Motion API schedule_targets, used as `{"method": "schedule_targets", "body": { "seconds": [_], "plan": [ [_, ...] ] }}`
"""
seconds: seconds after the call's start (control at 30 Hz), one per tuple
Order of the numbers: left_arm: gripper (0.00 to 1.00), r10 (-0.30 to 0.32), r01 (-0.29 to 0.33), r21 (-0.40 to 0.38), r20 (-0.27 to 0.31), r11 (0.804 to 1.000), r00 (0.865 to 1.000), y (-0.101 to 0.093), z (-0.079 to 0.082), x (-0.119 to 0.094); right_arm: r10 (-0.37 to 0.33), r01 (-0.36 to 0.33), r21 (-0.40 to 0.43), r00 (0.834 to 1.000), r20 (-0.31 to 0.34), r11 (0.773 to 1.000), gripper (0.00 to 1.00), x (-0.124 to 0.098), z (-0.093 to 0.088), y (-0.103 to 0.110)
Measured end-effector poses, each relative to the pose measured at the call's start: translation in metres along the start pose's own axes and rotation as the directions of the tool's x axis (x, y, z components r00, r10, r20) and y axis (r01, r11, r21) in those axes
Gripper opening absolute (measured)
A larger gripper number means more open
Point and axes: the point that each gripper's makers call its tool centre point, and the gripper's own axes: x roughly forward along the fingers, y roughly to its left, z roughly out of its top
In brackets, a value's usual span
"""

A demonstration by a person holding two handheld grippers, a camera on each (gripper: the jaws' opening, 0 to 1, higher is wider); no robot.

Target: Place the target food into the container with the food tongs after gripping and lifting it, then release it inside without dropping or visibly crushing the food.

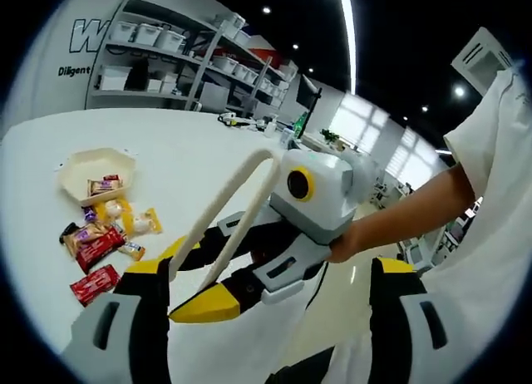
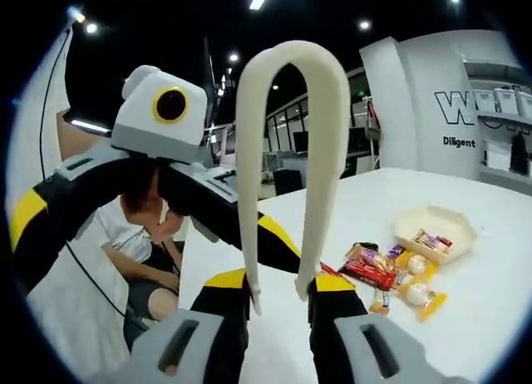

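Target food not singled out by the task; candidates are the pile of wrapped snacks (image 1: pixel 104 234) lying on the tabletop (image 1: pixel 191 143) just beside the container (image 1: pixel 75 164), on its side nearest the camera; at least one packet is already inside the container; a red packet (image 1: pixel 94 284) lies at the pile's outer end, farthest from the container.

Right tongs (image 2: pixel 278 280) are closed on the food tongs (image 2: pixel 287 68), one jaw against each cream arm; the bend points away from the jaws and the free ends sit down by them (so the picking ends look to be at the wrong end for a grab, judging by this). Left tongs (image 1: pixel 268 268) stand wide, nothing in them, just beside the right tongs.

Step in hand reads as sorting out the grip on the food tongs before any pick; probably the left tongs should steady the bend while the right re-seats, so the free ends face the pile; then squeeze lightly, since the round wrapped pieces beside the container look soft, and lift clear of the container's rim before letting go.

Room: bare tabletop on all sides of the container; both tongs are held up well apart from the container, off past the tabletop edge; shelves (image 1: pixel 166 60) stand far behind the container; a seated person (image 2: pixel 150 226) is beyond that edge, away from the container.
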Motion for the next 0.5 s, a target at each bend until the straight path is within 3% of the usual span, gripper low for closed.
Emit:
{"method": "schedule_targets", "body": {
  "seconds": [0.37,0.5],
  "plan": [
    [0.99,-0.012,0.012,0.024,0.004,1.0,1.0,-0.0008,-0.0016,-0.0053,0.012,-0.012,0.05,1.0,-0.008,0.999,0.2,0.0025,0.0023,0.0021],
    [0.96,-0.014,0.013,0.057,0.013,0.998,1.0,-0.0011,-0.0008,-0.0061,0.012,-0.008,0.104,0.999,-0.034,0.995,0.19,0.0038,-0.0012,0.0004]
  ]
}}
